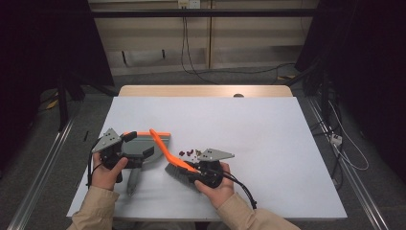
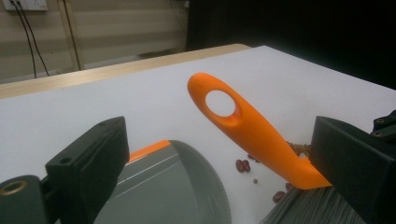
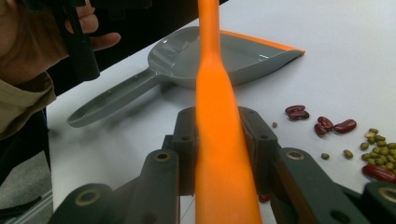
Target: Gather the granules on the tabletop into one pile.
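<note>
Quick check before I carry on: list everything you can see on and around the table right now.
Brush: one, orange handle, grey bristles, table middle, clamped in the right hand-held gripper.
Dustpan: one, grey with orange lip, flat on the table left of the brush.
Red beans: several, dark red, loose on the table beside the brush.
Green beans: a small pile, green, next to the red ones.
Table: one, white top, wooden far edge.
Cables: several, black, on the wall and floor behind.
Left hand-held gripper: one, black, jaws open over the dustpan.
Right hand-held gripper: one, black, shut on the brush handle.
</note>
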